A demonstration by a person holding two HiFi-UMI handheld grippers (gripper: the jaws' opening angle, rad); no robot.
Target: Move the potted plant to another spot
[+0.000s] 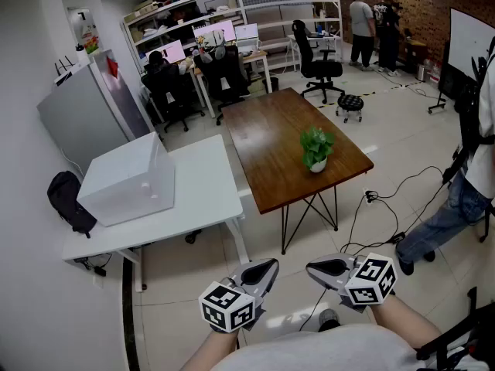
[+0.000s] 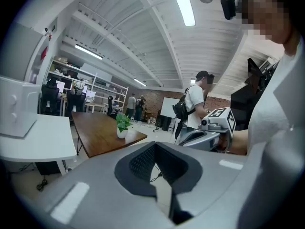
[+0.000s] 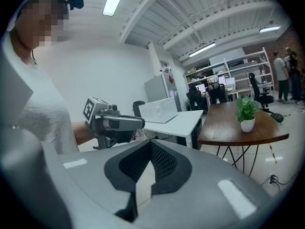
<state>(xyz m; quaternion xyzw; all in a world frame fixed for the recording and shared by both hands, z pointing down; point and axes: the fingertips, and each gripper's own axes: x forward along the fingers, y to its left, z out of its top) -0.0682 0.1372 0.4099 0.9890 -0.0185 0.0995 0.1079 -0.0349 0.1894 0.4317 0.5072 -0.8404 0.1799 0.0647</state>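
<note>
On wooden table (image 1: 271, 137): potted plant (image 1: 317, 149); left hand-held gripper (image 1: 269, 267), right hand-held gripper (image 1: 314, 267) closed, empty.

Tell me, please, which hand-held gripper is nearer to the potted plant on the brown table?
Right. The right hand-held gripper is short of the table, almost in line with the potted plant; the left hand-held gripper is equally short but farther to the left. Neither touches it.

Green potted plant (image 1: 317, 144), white pot (image 1: 318, 165), brown desk (image 1: 267, 137), white desk (image 1: 205, 188), grey left tool (image 1: 267, 267) and right tool (image 1: 313, 268) (black-and-white marker squares)
</note>
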